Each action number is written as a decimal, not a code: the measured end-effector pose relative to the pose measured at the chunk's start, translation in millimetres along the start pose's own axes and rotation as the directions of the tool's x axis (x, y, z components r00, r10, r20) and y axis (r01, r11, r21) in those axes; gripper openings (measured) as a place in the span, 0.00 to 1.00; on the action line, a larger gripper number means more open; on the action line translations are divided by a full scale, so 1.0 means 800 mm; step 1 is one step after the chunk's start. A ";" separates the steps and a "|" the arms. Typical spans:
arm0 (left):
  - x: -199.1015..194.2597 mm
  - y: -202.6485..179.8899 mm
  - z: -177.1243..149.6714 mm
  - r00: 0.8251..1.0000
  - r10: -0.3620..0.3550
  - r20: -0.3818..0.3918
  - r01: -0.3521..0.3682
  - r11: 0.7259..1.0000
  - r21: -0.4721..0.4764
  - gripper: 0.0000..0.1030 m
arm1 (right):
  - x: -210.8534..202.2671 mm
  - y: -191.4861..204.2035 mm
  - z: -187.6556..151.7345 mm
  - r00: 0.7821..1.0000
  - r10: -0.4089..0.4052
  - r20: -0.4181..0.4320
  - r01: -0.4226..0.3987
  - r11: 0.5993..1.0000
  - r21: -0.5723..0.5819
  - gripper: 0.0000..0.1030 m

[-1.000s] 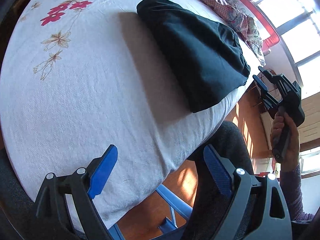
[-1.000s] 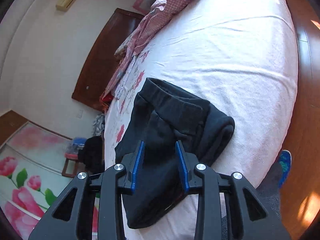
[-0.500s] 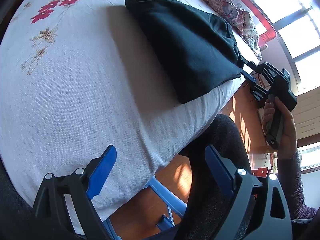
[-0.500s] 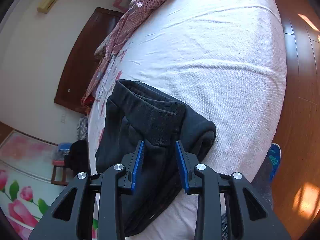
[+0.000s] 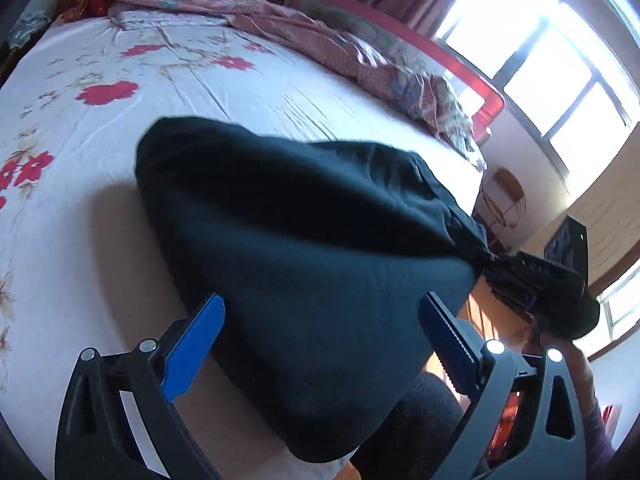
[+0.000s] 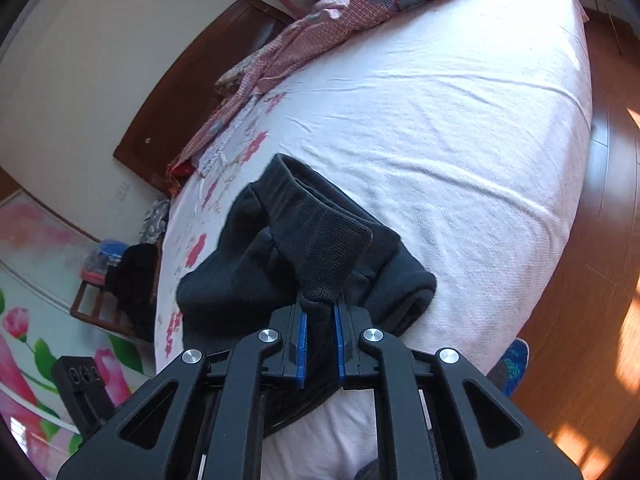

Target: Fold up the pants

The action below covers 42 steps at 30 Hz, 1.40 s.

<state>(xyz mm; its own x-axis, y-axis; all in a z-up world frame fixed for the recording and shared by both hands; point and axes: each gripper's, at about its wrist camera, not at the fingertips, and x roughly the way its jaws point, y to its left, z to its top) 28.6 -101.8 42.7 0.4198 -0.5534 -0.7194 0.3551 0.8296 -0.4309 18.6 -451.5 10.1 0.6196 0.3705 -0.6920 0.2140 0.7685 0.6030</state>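
Pants: lying folded in a dark bundle on the bed, close to its near edge; in the right wrist view the ribbed waistband is standing up toward 12 o'clock from the bundle, with the rest spreading toward 9 and 3 o'clock.
Right gripper: its jaws are pinching a fold of the pants just below the waistband, blue pads pressing the cloth from both sides; in the left wrist view it is showing at 3 o'clock, at the pants' corner, blurred.
Left gripper: its jaws are standing wide apart, holding nothing; the near end of the pants is filling the space between the fingers, and whether they are touching the cloth cannot be told.
Bed: wearing a white sheet with red flowers toward 10 o'clock in the left wrist view.
Quilt: lying bunched and pink along the far side of the bed, toward 12 o'clock, well apart from the pants.
Containers: a wooden rack is standing beside the bed at 9 o'clock in the right wrist view, carrying dark and coloured clothes.
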 end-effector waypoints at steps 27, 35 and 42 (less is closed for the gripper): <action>0.056 -0.107 -0.086 0.967 0.251 -0.035 -0.200 0.839 0.506 0.98 | 0.110 0.073 0.100 0.989 0.074 -0.125 -0.087 0.991 -0.102 0.00; -0.007 -0.054 -0.056 0.989 0.149 0.016 -0.147 0.941 0.306 0.98 | 0.049 0.076 0.061 0.977 0.127 -0.169 -0.162 0.963 -0.213 0.57; -0.010 -0.014 -0.054 0.984 0.170 -0.048 -0.157 0.966 0.205 0.98 | 0.029 0.025 0.077 0.980 0.158 -0.117 -0.169 0.982 -0.087 0.28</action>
<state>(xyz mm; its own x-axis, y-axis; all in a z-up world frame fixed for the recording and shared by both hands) -14.4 -103.8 29.8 0.4337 -0.4003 -0.8073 0.4486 0.8729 -0.1918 83.7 -459.7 30.7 0.5528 0.5460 -0.6295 0.0396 0.7374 0.6743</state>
